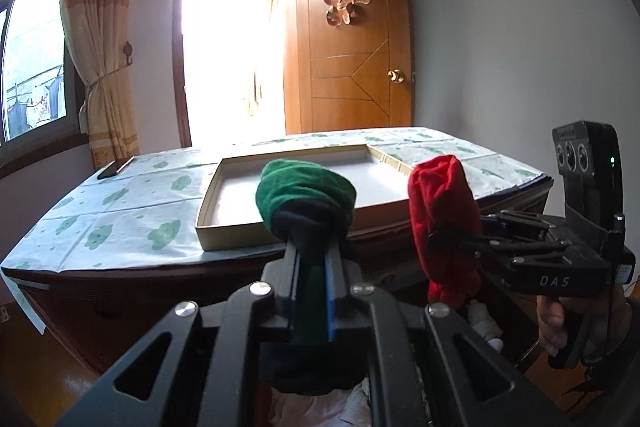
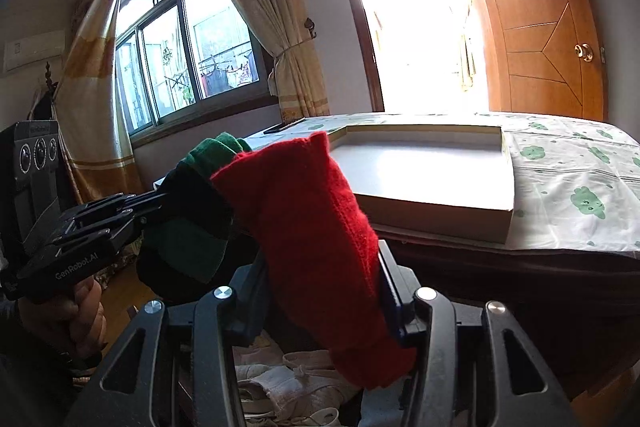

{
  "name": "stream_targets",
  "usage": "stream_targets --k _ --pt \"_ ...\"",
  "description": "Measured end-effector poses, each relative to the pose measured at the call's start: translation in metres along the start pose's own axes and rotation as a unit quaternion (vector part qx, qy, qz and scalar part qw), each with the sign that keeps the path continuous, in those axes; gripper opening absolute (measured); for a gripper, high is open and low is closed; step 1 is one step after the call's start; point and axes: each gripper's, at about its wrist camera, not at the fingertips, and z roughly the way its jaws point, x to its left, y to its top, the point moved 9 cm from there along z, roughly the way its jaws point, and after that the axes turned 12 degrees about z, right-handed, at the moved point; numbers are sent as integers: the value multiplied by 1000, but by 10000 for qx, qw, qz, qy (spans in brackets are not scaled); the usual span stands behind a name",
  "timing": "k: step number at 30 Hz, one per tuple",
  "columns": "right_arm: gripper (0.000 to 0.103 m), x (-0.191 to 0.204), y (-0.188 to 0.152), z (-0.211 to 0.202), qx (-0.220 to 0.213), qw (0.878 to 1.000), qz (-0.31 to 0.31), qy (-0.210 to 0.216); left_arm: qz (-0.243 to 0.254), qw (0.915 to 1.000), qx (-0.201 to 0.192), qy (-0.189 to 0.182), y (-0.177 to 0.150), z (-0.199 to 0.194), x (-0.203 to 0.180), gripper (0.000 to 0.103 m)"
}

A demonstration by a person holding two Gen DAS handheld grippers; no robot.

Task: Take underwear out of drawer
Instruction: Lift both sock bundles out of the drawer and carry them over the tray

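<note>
In the left wrist view my left gripper is shut on a green and black piece of underwear, bunched above its fingertips. To its right my right gripper is shut on a red piece of underwear that hangs down past its fingers. The right wrist view shows the red underwear clamped between the right gripper's fingers, with the left gripper and the green and black underwear at the left. Both garments hang above the open drawer, where pale folded clothes lie.
A shallow cardboard box sits on the dresser top, which is covered by a cloth with green clouds. A dark phone lies at the far left corner. Behind stand a wooden door, a bright doorway and a curtained window. A hand holds the left gripper.
</note>
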Motion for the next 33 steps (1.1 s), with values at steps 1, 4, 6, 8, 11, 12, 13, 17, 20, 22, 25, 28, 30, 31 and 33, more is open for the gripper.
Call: stream_targets --k 1,4,6,8,11,12,13,17,20,22,25,28,30,31,33 --pt "50 1 3 -1 -17 10000 30 23 10 10000 -31 2 3 0 0 7" --pt "50 3 11 -2 -47 9999 104 84 49 9999 -100 24 13 1 1 7" --pt "50 4 19 -3 -78 9998 131 114 75 9999 -143 45 21 3 2 7" --pt "50 5 26 -6 -132 9997 172 144 80 9998 -183 40 28 5 3 7" --pt "50 6 40 -8 -193 9992 271 220 73 9997 -215 -25 40 10 5 7" --pt "50 6 44 -9 -214 9991 290 240 84 9997 -235 -26 44 11 6 7" --pt "50 6 49 -9 -231 9989 306 252 98 9997 -243 -28 47 13 6 7" --pt "50 7 66 -8 -275 9986 354 281 114 9996 -248 -120 60 22 8 7" --pt "50 4 79 -6 -313 9986 358 242 151 9994 -257 -168 71 30 11 7" --pt "50 1 88 -3 -328 9986 374 197 154 9994 -251 -192 80 38 13 7" --pt "50 -11 104 4 -311 9980 524 163 145 9993 -235 -233 92 51 17 7" --pt "50 -24 117 15 -256 9969 735 134 196 9993 -216 -251 103 66 19 7" --pt "50 -33 123 24 -203 9960 861 94 198 9992 -171 -298 109 78 20 7" --pt "50 -38 127 28 -177 9955 930 65 189 9991 -142 -338 112 84 21 7" --pt "50 -49 133 38 -123 9942 1064 26 205 9990 -91 -384 117 97 21 7"
